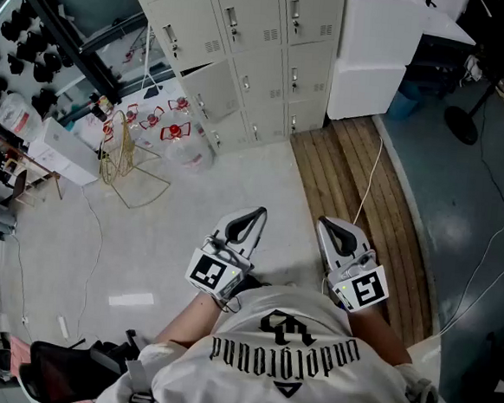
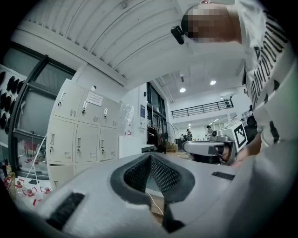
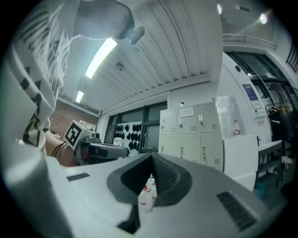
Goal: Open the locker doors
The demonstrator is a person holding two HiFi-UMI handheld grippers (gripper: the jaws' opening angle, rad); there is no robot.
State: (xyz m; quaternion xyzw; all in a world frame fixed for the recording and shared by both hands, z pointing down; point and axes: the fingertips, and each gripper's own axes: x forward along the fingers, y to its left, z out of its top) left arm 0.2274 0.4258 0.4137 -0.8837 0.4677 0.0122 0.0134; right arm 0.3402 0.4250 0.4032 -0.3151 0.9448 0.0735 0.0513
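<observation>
task looks not started: lockers (image 1: 246, 57) well ahead, most doors look closed. left gripper (image 1: 255, 216) jaws together, empty; right gripper (image 1: 327, 224) same. approach, all opening left.

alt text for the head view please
Seen from above, a person in a white printed T-shirt holds a grey two-jaw left gripper and a matching right gripper, both shut and empty, pointed toward a bank of cream metal lockers across a pale floor. Clear red-capped plastic bottles stand beside the lockers.
</observation>
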